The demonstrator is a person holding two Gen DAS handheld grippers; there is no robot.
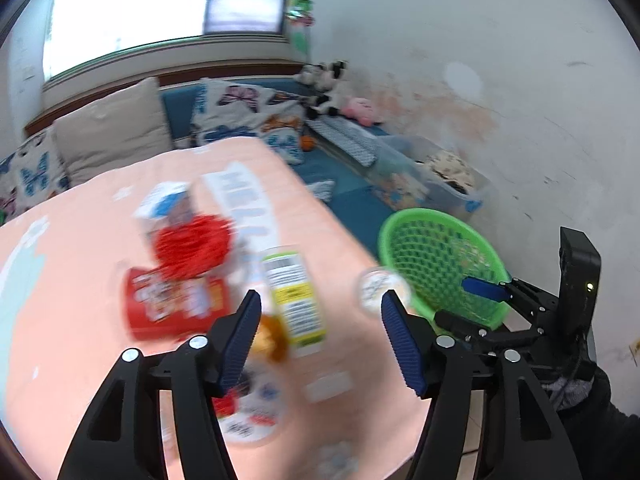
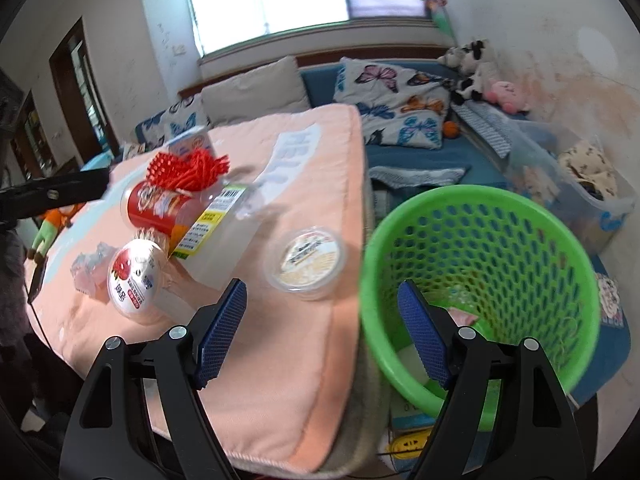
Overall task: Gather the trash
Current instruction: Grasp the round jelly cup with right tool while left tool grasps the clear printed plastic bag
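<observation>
Both tools are empty and spread wide. The left tool (image 1: pixel 320 320) hangs over the pile of rubbish in the middle of the peach-covered surface (image 2: pixel 312 380), its jaws apart with nothing between them, and the right tool (image 2: pixel 322 328) hovers, jaws just as wide, over the surface's right edge, beside the green basket (image 2: pixel 560 248).

The trash lies mostly in one cluster: a red snack can (image 2: pixel 154 210) on its side, a tangle of red netting (image 2: pixel 188 170) on top of it, a clear bottle with a yellow-green label (image 2: pixel 208 220), and a white round cup (image 2: pixel 134 280) nearest the front. Apart from these, close to the right edge, sits a flat lidded tub (image 2: pixel 306 260). The basket stands off that edge, lower than the surface, with a few scraps already in the bottom.

The left view is blurred, so exactly what lies under that tool is hard to say; the bottle looks the likeliest pick. I would close on its body squarely across the width, not on the label end, since a clear round bottle may roll or squirt out. The lidded tub suits the right tool: approach from the side, pinch the rim, then carry it well over the basket mouth before letting go.
</observation>
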